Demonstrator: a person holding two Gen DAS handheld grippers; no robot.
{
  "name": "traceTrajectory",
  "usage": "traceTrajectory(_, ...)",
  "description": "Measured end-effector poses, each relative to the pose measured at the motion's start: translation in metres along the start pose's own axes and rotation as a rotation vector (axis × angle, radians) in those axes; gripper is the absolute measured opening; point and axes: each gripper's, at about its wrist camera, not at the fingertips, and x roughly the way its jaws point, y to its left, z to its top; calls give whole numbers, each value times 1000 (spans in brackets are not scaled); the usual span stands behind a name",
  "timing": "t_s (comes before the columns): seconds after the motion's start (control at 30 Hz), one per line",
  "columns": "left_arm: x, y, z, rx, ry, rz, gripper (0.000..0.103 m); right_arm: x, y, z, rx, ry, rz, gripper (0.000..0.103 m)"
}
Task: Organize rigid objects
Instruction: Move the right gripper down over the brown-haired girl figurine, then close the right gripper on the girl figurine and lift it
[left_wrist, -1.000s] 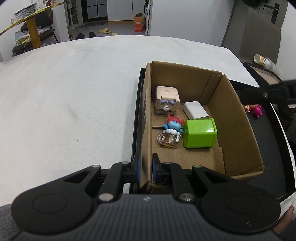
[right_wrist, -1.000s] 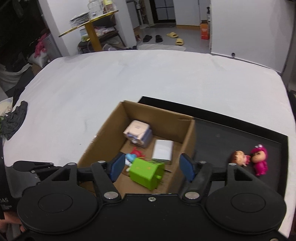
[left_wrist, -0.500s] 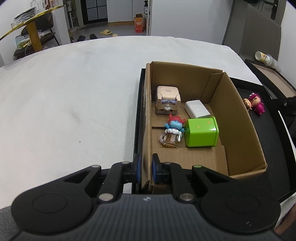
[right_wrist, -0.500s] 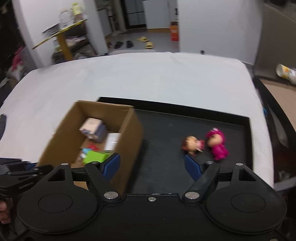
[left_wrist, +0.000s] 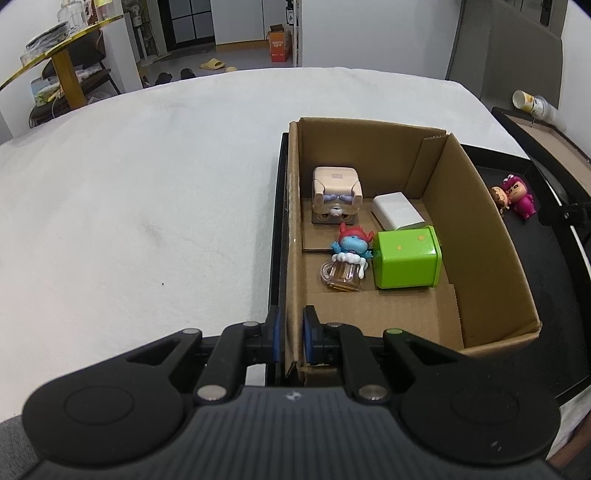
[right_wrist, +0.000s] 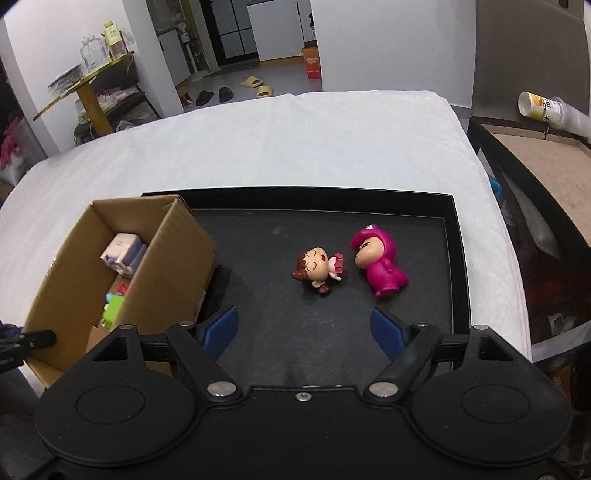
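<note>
Left tongs (left_wrist: 290, 339) clamp brown cardboard box (left_wrist: 480, 236) wall; right tongs (right_wrist: 303, 330), empty, opening; centre them over brown-haired doll figurine (right_wrist: 316, 269) at 12 o'clock.

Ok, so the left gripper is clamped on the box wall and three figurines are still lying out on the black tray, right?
Not three. The right wrist view shows two on the black tray: the brown-haired figurine and the pink figurine. The left gripper is clamped on the box wall.
</note>
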Motion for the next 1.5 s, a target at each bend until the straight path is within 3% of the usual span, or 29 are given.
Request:
traceTrajectory(0.6,0,-10,1,36,5,53,12,40,-9,17,19,-22,53,68)
traceTrajectory(1.07,0,-14,2,44,13,74,11,78,-17,20,42,34,10,65)
traceTrajectory(1.2,0,-11,3,27,19,63,11,84,-20,20,51,40,0,45)
traceTrajectory(1.5,0,-8,3,15,23,51,11,63,-18,17,34,33,-4,43)
